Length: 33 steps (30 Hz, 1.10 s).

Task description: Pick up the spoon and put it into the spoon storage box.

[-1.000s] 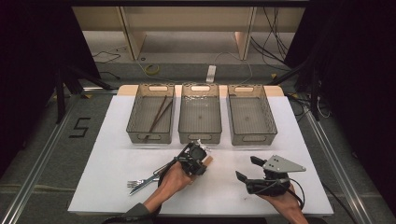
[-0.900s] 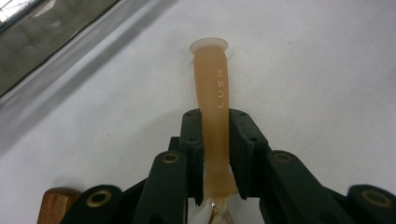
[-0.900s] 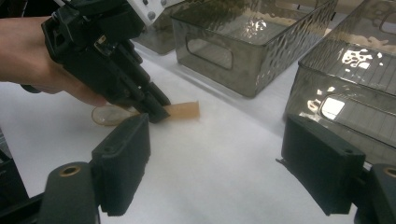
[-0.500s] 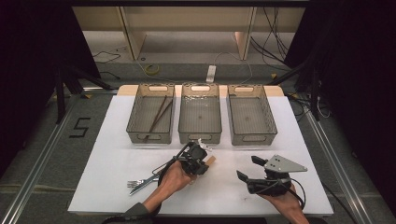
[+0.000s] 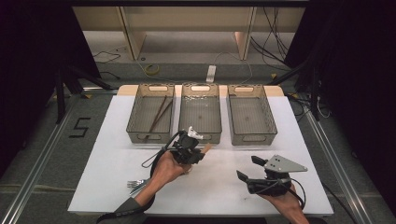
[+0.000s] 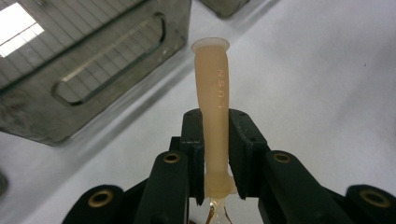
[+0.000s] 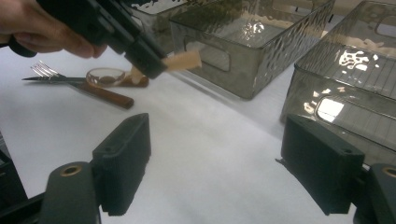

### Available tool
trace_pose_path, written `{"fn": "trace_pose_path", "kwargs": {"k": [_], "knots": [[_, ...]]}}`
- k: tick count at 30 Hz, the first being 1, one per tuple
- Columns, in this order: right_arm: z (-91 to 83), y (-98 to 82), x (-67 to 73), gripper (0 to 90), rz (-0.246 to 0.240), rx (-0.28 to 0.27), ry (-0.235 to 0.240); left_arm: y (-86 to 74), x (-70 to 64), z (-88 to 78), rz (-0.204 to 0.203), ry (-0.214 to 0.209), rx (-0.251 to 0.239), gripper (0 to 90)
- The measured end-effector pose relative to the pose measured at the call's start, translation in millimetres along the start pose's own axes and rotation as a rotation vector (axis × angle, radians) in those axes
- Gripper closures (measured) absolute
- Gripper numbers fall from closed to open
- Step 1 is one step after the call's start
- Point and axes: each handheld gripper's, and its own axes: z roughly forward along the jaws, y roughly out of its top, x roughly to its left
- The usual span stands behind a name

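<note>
The left gripper, jaws clamped on the pale handle of a spoon, now sits higher and closer to the middle bin than a second ago. The cutlery pile it was beside now lies well behind it, toward the person.

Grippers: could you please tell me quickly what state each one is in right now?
Left gripper: shut on a tan handle.
Right gripper: open, holding nothing, above the table.
</note>
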Motion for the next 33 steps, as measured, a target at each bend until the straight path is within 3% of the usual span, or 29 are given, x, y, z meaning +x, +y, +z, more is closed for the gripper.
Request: {"fn": "trace_pose_path", "kwargs": {"k": [18,26,33], "knots": [[-1.0,0.0,-1.8,21.5,0.036,-0.03,0.016,11.2,25.4,-27.3,-0.044,0.007,-0.092,76.5],[-0.8,0.0,-2.0,21.1,0.038,-0.036,0.018,18.3,41.2,-29.9,-0.077,0.006,-0.105,76.5],[-1.1,0.0,-2.8,20.7,0.039,-0.043,0.015,34.4,53.5,-31.2,-0.095,0.019,-0.133,76.4]]}}
